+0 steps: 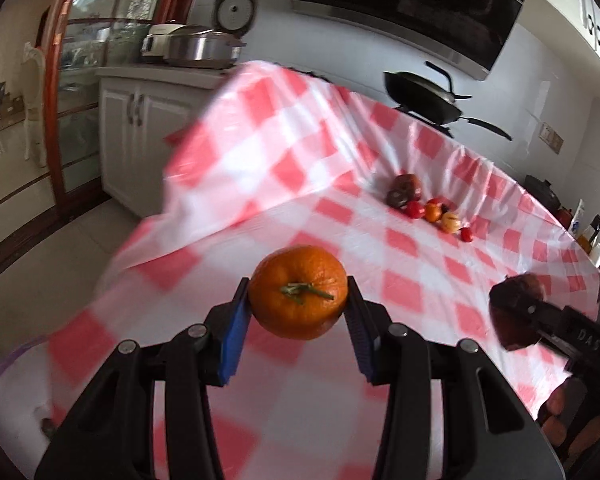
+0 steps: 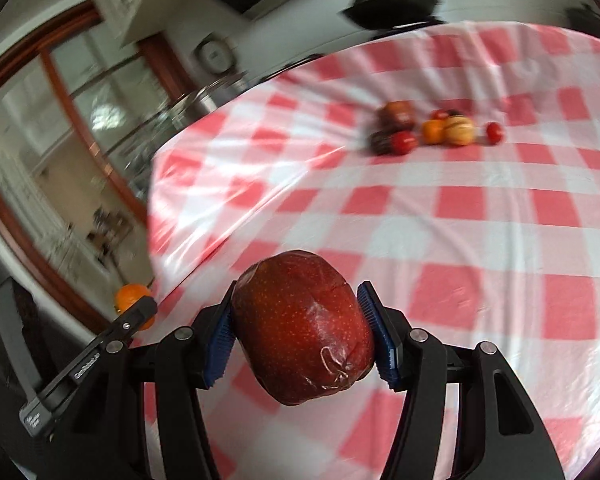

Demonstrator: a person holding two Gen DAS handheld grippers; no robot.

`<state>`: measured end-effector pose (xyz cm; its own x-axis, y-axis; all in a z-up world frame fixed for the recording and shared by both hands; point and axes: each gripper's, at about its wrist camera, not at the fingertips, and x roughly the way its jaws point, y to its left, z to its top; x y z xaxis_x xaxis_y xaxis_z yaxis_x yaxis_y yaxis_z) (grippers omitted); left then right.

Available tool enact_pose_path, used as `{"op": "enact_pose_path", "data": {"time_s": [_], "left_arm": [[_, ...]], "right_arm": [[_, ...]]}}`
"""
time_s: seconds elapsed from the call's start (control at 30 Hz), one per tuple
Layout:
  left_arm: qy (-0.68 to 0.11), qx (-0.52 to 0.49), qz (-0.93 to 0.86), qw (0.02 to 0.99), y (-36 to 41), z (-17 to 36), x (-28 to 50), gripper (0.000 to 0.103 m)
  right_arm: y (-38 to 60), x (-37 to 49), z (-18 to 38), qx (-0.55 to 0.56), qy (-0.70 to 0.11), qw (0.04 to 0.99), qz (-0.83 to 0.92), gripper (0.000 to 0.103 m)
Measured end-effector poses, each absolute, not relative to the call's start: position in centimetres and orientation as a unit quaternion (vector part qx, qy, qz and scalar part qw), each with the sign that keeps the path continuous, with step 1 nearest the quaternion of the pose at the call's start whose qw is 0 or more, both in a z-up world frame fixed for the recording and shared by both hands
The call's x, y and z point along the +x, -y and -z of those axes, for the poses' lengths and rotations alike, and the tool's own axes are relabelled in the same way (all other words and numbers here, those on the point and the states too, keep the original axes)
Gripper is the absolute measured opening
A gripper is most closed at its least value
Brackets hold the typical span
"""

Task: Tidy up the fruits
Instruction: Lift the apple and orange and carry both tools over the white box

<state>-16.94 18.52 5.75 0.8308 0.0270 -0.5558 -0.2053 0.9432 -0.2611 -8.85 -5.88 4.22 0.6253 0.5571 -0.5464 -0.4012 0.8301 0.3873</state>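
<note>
While the left gripper [image 1: 298, 312] is held above the pink-and-white checked plastic tablecloth [image 1: 404, 240], its two blue ribbed pads [image 1: 234, 332] press on both sides of a round orange mandarin with a short green stem [image 1: 298, 292]. The fruit is clear of the cloth and its stem end faces the camera. The grip is firm — both pads touch the skin.

The right gripper [image 2: 300, 332] is clamped on a dark red apple wrapped in thin clear film [image 2: 302, 328]. Its blue pads [image 2: 220, 340] hold the apple from left and right, and the twisted knot of the film is at the lower front of the fruit. The apple also hangs free above the tablecloth. In the left wrist view the same apple [image 1: 516, 312] is seen at the right edge, between black fingers, so the two grippers are side by side, near each other but not touching.

Farther back on the tablecloth lies a small group of fruits [image 1: 428, 204]: a dark brownish-red one, some small red tomatoes, a small orange one and a pale yellow one. They are close together, some touching — the picture is blurred, so I cannot count them exactly.

Behind the table a black wok with a long handle [image 1: 424, 98] stands by the wall. At the left, a silver metal cooker [image 1: 198, 46] stands on a white cabinet [image 1: 136, 120].
</note>
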Motion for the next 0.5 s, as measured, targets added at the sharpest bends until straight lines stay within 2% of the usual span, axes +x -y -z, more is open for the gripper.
{"op": "enact_pose_path", "data": {"time_s": [0.5], "left_arm": [[-0.301, -0.186, -0.212, 0.911, -32.9, -2.2, -29.7, 0.046]], "right_arm": [[-10.8, -19.9, -1.0, -0.099, -0.358, 0.815, -0.445, 0.057]]}}
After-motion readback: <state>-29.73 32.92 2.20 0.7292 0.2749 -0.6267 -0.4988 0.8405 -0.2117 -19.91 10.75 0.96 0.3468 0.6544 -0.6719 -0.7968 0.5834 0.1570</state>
